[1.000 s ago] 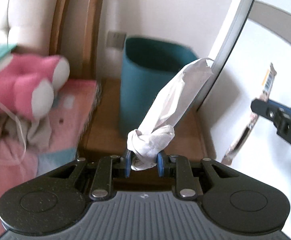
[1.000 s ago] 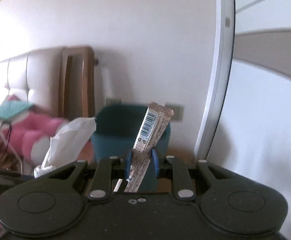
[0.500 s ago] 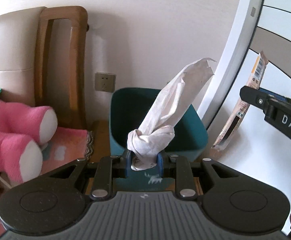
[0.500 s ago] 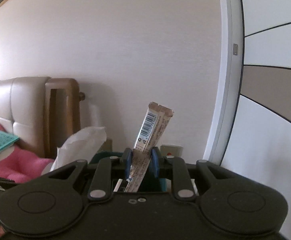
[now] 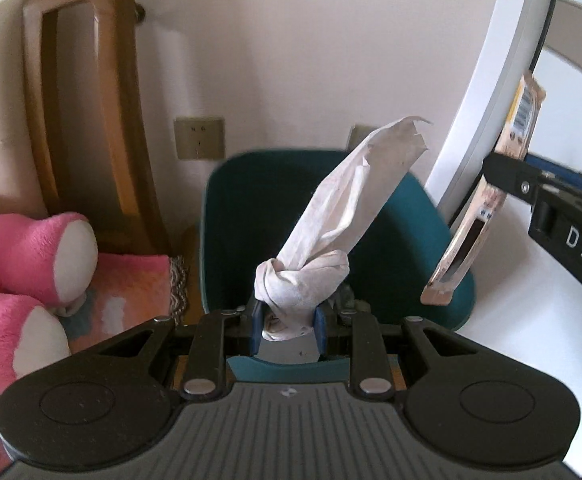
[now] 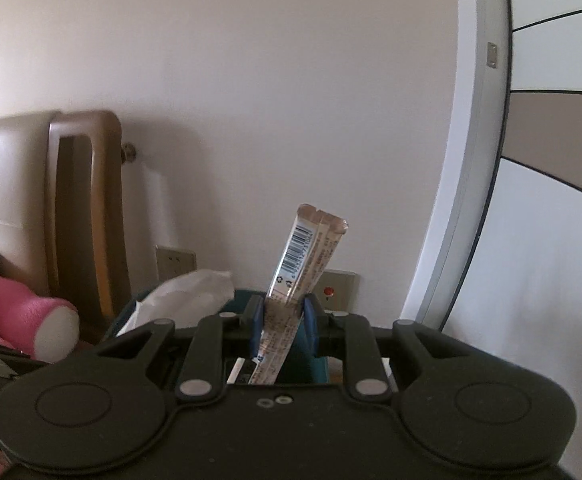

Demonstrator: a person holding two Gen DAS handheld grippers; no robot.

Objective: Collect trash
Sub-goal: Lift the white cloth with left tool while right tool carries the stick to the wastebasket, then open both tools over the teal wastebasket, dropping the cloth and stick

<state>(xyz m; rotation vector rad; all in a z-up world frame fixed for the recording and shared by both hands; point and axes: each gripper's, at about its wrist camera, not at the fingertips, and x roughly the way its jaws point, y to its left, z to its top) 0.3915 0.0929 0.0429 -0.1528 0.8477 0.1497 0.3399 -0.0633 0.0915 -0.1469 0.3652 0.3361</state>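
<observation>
Both claws have closed in on the teal bin (image 5: 419, 216), left claw (image 5: 287, 320) clenched on the tissue (image 5: 331, 232) above its mouth, right claw (image 6: 281, 316) clamping the wrapper (image 6: 303, 256) just beyond, so releasing both comes next.

The bin (image 5: 431, 236) stands on the floor against the wall. Behind it on the wall is a socket (image 5: 199, 138), up and to the left. Left of the bin stands a headboard (image 5: 87, 120), and before that, left of the bin, lies a plush toy (image 5: 31, 264) on a blanket (image 5: 131, 292). Over the bin's mouth the left gripper (image 5: 287, 326) holds a tissue (image 5: 331, 236). Right of the bin's rim, the right gripper (image 6: 281, 322) holds a wrapper (image 5: 471, 232) above it. A door frame (image 5: 487, 92) rises right of the bin.
</observation>
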